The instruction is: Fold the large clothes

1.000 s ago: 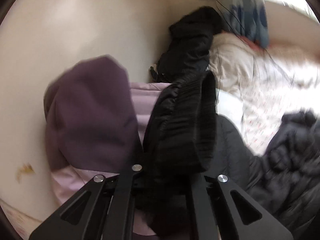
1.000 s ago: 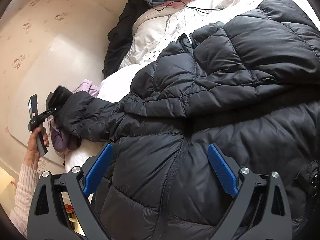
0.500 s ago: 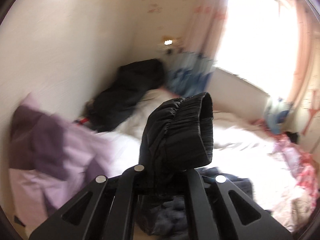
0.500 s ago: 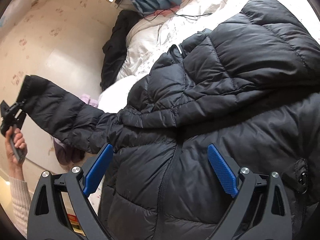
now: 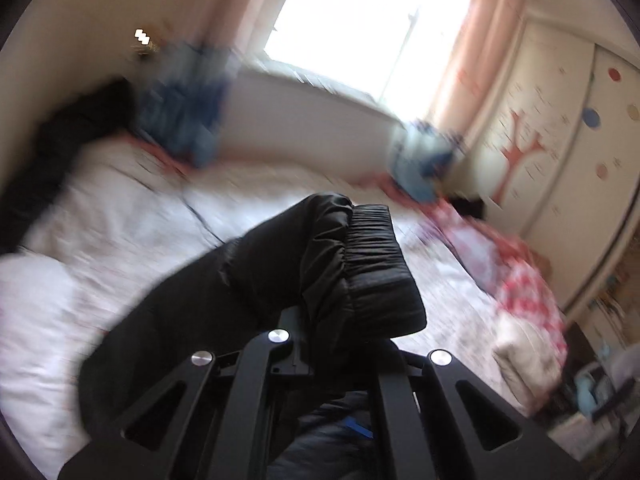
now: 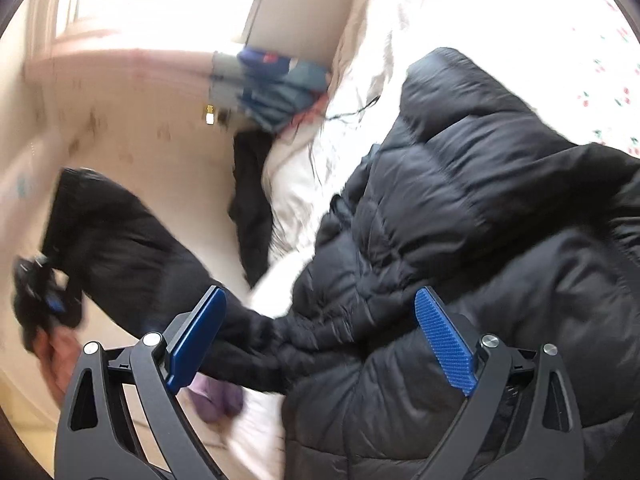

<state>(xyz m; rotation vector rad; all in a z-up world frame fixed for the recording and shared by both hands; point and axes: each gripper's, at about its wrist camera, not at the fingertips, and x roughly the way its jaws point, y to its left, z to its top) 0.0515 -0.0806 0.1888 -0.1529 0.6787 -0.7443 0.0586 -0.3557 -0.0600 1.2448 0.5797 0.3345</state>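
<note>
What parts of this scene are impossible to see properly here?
- Left claw tips: left wrist view, buried under the sleeve cuff.
- Black jacket hem: right wrist view, cut off by the lower edge.
- Blue bundle by the window: left wrist view, smeared by motion blur.

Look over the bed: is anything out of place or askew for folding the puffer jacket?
Yes. The black puffer jacket lies bunched, not flat, on the white bedding. Its sleeve is stretched up off the bed, cuff pinched in the left gripper. The right gripper is open, empty.
</note>
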